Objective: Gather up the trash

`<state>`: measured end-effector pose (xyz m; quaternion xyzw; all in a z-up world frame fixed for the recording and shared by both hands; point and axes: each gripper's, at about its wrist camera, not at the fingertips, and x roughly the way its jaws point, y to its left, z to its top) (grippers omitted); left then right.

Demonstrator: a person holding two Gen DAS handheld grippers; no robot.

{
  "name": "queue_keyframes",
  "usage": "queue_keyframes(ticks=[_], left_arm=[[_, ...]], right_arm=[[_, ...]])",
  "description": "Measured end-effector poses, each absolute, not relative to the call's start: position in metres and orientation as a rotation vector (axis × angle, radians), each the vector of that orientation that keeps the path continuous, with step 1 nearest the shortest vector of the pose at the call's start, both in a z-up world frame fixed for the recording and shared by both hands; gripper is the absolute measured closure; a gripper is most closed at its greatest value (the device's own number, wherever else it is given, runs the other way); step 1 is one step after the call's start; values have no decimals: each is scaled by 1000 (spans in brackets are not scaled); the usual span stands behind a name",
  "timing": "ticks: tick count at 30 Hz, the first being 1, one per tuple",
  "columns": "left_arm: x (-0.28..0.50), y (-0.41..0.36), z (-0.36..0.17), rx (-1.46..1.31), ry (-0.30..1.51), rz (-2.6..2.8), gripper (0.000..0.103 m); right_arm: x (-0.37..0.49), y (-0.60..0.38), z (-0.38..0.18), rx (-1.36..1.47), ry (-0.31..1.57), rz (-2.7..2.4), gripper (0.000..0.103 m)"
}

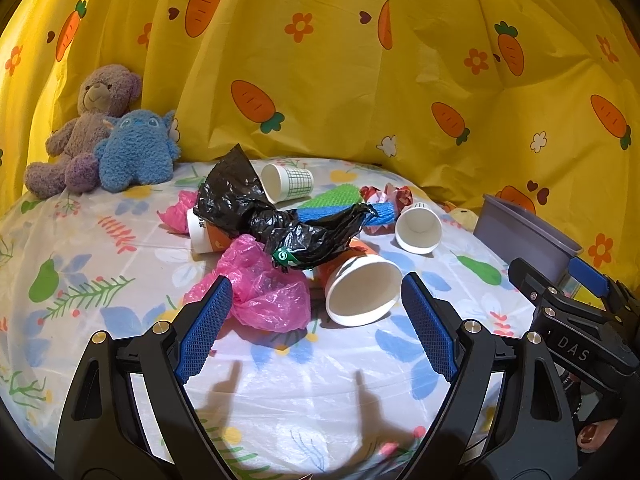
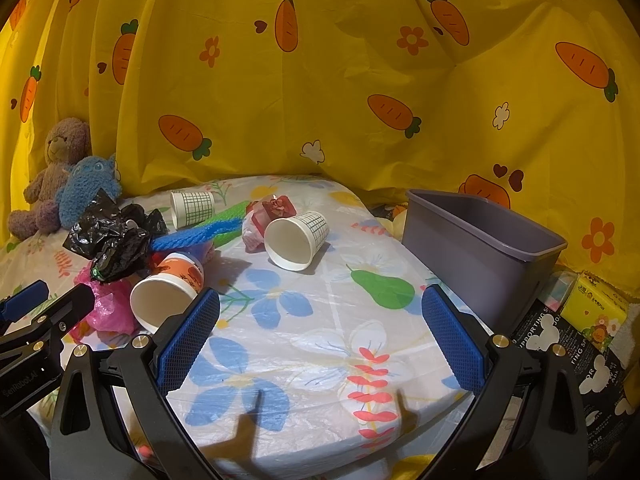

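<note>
Trash lies piled on the flowered table cover (image 1: 100, 280). It includes a crumpled black bag (image 1: 280, 224), a pink bag (image 1: 264, 292), an orange-printed paper cup (image 1: 362, 292) on its side, two white grid cups (image 1: 286, 182) (image 1: 418, 228), a blue-green knitted cloth (image 1: 340, 208) and a red wrapper (image 1: 400, 196). My left gripper (image 1: 316, 284) stands open just short of the pink bag and orange cup, holding nothing. My right gripper (image 2: 320, 294) is open over bare cover, with the orange cup (image 2: 164, 300) by its left finger. A grey-purple bin (image 2: 480, 248) stands to the right.
A brown plush bear (image 1: 88, 120) and a blue plush toy (image 1: 136, 152) sit at the back left against the yellow carrot curtain (image 1: 360, 80). A yellow tissue pack (image 2: 596, 308) lies past the bin, off the table's right edge.
</note>
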<state>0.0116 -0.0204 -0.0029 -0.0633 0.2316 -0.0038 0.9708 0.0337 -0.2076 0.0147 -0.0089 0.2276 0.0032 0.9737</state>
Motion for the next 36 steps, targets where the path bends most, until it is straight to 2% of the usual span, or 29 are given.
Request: queue_keyframes(ticks=[23,26,30,33,36], left_arm=[[8,7,-13,-164,450,29,18],[6,17,-17,-172,447,46,18],[7,25,-21,-174,453,62,18],[10,28,-23,-173,463,65,21],[15,30,-26,-165,475,59,26]], right_arm=[[43,-190,-9,-34,465,121,13],[51,-175,-16,-60,475,167,24],[65,-156,-26,-79,498,227,31],[76,-145,-32,-94,519,258,37],[87,-138,-39,-94,547,275,48]])
